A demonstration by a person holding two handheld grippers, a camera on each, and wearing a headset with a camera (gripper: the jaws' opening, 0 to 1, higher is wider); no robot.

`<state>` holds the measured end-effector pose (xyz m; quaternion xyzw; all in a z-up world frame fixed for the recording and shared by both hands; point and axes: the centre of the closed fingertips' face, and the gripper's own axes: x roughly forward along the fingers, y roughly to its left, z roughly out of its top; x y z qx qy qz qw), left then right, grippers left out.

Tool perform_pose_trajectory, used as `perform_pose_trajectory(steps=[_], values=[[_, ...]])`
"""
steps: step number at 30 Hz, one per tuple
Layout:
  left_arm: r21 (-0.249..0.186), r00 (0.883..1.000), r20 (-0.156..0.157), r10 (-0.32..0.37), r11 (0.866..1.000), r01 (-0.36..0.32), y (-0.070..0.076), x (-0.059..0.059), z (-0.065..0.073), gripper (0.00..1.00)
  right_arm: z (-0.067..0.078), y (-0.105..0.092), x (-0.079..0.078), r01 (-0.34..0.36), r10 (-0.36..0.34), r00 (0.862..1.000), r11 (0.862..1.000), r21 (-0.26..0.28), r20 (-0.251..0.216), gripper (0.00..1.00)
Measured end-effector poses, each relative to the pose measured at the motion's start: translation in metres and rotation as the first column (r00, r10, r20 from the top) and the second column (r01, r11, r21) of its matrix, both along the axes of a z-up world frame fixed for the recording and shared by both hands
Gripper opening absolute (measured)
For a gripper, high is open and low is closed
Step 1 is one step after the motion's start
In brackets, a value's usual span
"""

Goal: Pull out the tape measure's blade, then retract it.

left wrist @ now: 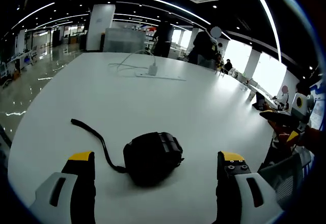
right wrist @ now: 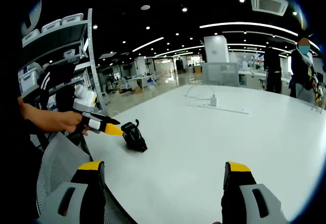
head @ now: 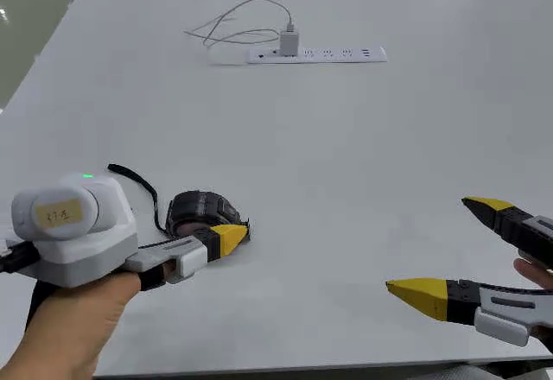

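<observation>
While the left tongs (left wrist: pixel 156 157) gape wide before the tape measure (left wrist: pixel 152 159), the right tongs (head: pixel 428 243) gape wide, well apart.

Tape measure (head: pixel 197 212): black, rounded case with ribbed grip, compact. Rests on white desk (head: pixel 363 173), toward near-left corner, close to near edge, well apart from far edge. Blade retracted in case. Black wrist strap (left wrist: pixel 87 128) joined to case's left side, trails loose over desk surface toward left edge in shallow curve, free end lying flat.
</observation>
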<state>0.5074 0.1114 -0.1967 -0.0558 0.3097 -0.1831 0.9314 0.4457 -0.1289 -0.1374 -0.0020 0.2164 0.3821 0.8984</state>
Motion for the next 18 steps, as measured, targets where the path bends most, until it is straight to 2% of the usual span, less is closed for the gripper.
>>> perform_pose_trajectory(steps=[10,13,18], values=[[0.014,0.999,-0.025,-0.022,1.0,0.023,-0.002,0.009,-0.014,0.96,-0.006,0.004,0.003,-0.014,0.015,1.0,1.0,0.003,-0.021,0.96],[0.017,0.998,-0.035,-0.049,0.999,0.049,-0.001,0.009,-0.017,0.96,-0.007,0.004,0.005,-0.018,0.019,0.999,1.0,0.002,-0.027,0.96],[0.031,0.99,-0.027,-0.141,0.989,0.142,-0.006,0.007,-0.019,0.95,-0.008,0.004,0.008,-0.018,0.018,0.999,1.0,0.002,-0.031,0.96]])
